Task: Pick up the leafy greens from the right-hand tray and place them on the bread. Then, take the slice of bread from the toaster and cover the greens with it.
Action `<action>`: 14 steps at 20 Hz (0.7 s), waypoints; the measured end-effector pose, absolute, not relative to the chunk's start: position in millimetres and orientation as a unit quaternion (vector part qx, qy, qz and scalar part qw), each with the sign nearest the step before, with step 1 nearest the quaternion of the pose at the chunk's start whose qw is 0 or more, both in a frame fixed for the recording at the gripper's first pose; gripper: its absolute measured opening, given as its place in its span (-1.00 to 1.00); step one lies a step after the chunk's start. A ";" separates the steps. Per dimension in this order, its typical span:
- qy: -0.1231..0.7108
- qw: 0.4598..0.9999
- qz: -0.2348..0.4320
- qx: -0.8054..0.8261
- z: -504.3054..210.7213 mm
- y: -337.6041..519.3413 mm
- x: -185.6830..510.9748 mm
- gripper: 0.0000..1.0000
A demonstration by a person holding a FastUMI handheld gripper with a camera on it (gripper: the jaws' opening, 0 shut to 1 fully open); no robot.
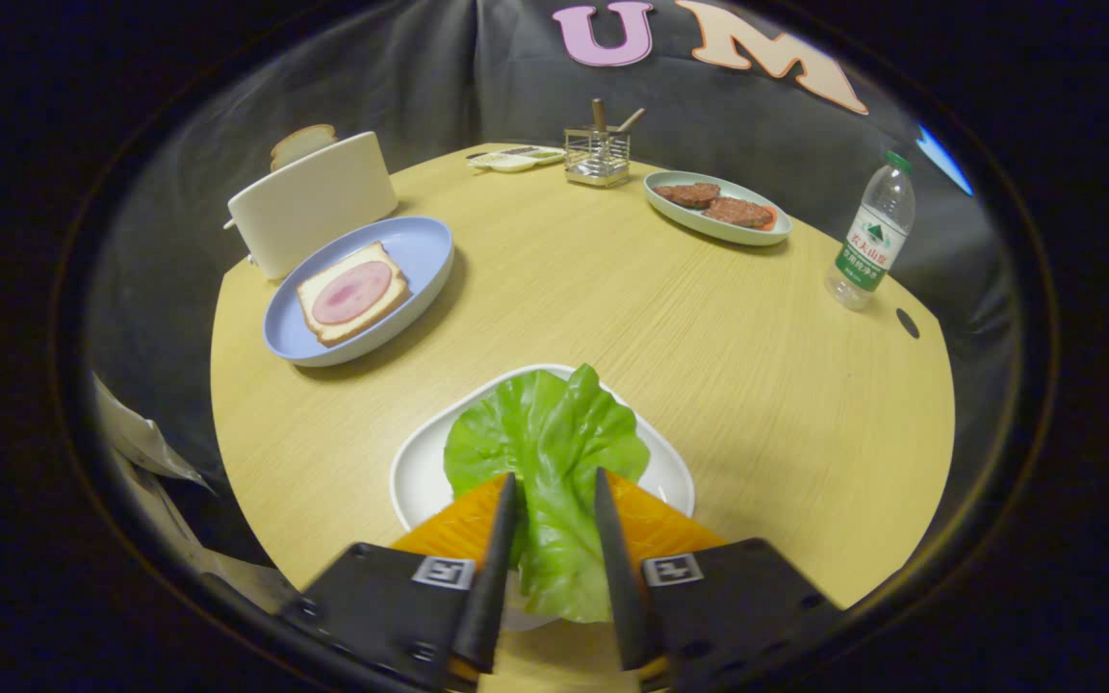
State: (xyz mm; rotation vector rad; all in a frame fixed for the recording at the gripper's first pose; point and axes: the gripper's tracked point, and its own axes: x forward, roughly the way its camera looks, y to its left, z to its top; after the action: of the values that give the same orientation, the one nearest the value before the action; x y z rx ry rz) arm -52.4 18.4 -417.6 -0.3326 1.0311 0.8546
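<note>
On round wooden table [612,318], tool [554,486] astride greens [545,443].

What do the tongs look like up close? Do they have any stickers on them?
The tongs have two long, thin, flat fingers that narrow toward their tips. Behind each finger sits a chunky black block with small screws. Each block carries a little square sticker with a black-and-white pattern, like a tiny maze. No cables are in sight.

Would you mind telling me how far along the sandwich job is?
Nothing is placed yet. The gripper has its fingers either side of the leafy greens over the white tray. Left: greens onto the ham-topped bread, then the toaster slice on top.
</note>
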 end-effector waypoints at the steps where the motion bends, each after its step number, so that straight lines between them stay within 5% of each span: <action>1: 0.472 0.773 0.395 -0.152 -418.2 19.6 -53.5 -0.66; 2: 0.466 0.777 0.392 -0.158 -416.4 19.8 -54.4 -0.83; 14: 0.473 0.787 0.343 -0.198 -411.7 13.7 -57.5 -0.86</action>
State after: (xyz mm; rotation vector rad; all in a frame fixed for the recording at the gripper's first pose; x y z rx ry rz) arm -57.5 13.7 -411.7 -0.4269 1.0194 0.7397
